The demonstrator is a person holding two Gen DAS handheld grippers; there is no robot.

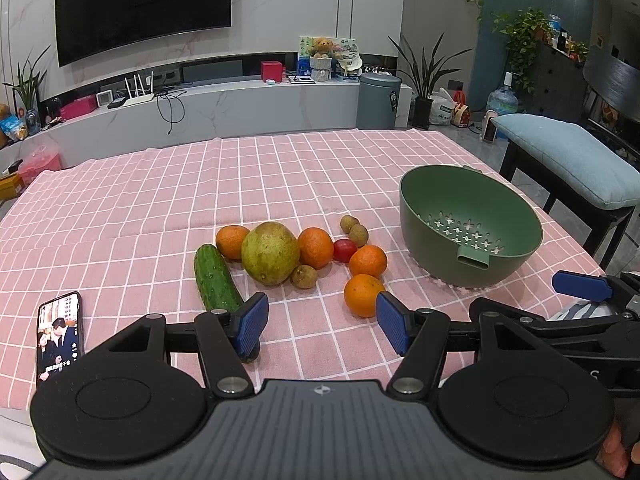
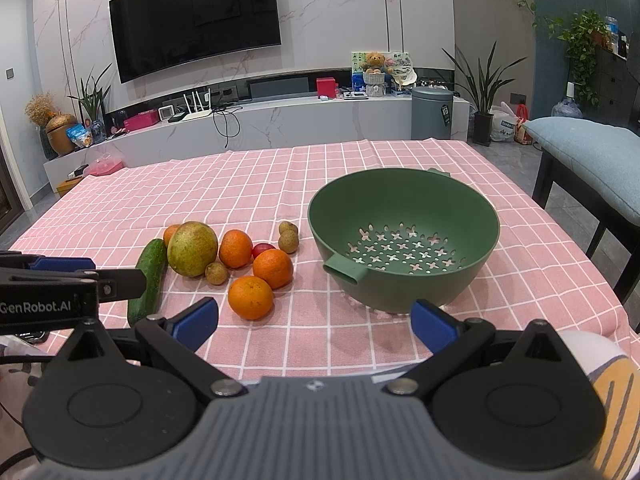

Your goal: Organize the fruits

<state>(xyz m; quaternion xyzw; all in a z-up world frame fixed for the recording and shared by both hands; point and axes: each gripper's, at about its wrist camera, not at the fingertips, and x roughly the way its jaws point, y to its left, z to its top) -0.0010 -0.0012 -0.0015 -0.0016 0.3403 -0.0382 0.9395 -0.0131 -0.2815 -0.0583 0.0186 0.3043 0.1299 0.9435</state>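
A cluster of fruit lies on the pink checked tablecloth: a large green-yellow mango (image 1: pixel 270 253) (image 2: pixel 192 248), several oranges, the nearest one (image 1: pixel 363 295) (image 2: pixel 251 297), a small red tomato (image 1: pixel 345 250) (image 2: pixel 262 249), several small brown longans (image 1: pixel 304 276) (image 2: pixel 216 273), and a cucumber (image 1: pixel 216 280) (image 2: pixel 149 280). An empty green colander bowl (image 1: pixel 516 216) (image 2: pixel 320 216) stands to their right. My left gripper (image 1: pixel 322 326) is open and empty, just short of the nearest orange and the cucumber. My right gripper (image 2: pixel 314 326) is open and empty, in front of the bowl.
A phone (image 1: pixel 59 334) with a lit screen lies at the table's near left. A bench with a blue cushion (image 1: pixel 568 156) (image 2: pixel 592 152) stands past the table's right edge. A TV wall and a low cabinet are behind.
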